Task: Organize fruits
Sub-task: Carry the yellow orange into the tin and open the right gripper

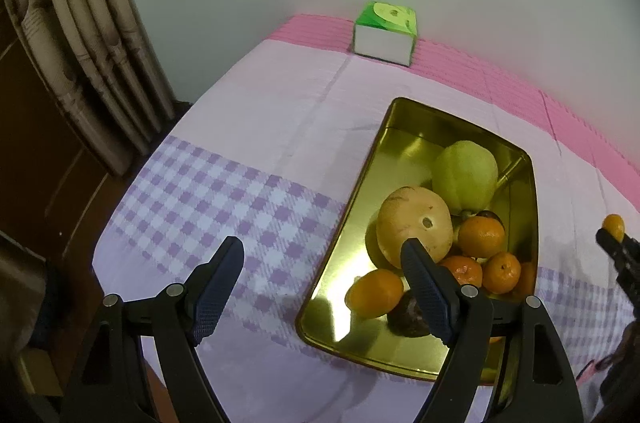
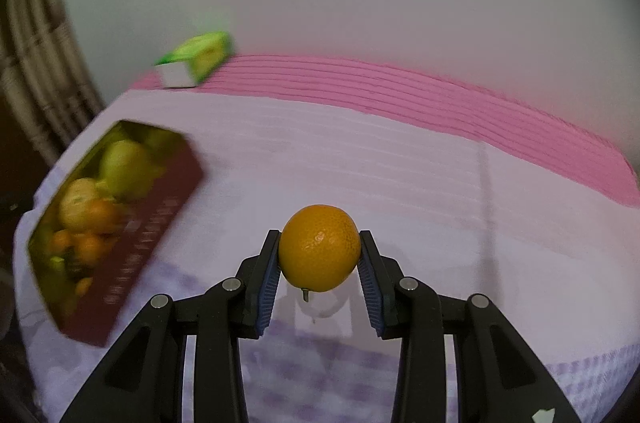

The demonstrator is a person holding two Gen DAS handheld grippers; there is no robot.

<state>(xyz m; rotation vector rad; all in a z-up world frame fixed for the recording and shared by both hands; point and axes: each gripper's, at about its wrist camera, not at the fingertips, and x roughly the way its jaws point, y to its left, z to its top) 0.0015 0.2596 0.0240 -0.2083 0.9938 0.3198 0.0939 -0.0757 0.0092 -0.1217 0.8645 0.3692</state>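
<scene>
The table (image 1: 280, 127), covered with a cloth of pink stripes, pale lilac and purple checks, filled most of both views. In the upper left of the left wrist view a brown patterned curtain (image 1: 92, 35) hung beside it.

The gold tin tray (image 1: 340, 263) lay in the lower right part of the left wrist view; in the right wrist view the same tray was at the left edge, blurred, and its dark red outer wall was visible. A green and white tissue box (image 1: 384, 35) stood at the far edge of the table, in the upper middle of the left wrist view.

Inside the tray a green pear-like fruit (image 1: 466, 179) lay at the far side, touching a tan round fruit (image 1: 414, 225) in front of it. Several small oranges (image 1: 480, 237) were grouped near these, together with a dark purple fruit (image 1: 408, 317) at the near end.

The left gripper (image 1: 324, 259) was wide open and held nothing; its right finger stood in front of the tray.

The right gripper (image 2: 319, 255) was closed around a single orange (image 2: 319, 248), with both pads pressing its sides, above the lilac cloth in the lower centre of the right wrist view, well apart from the tray. A small stem showed under this orange
</scene>
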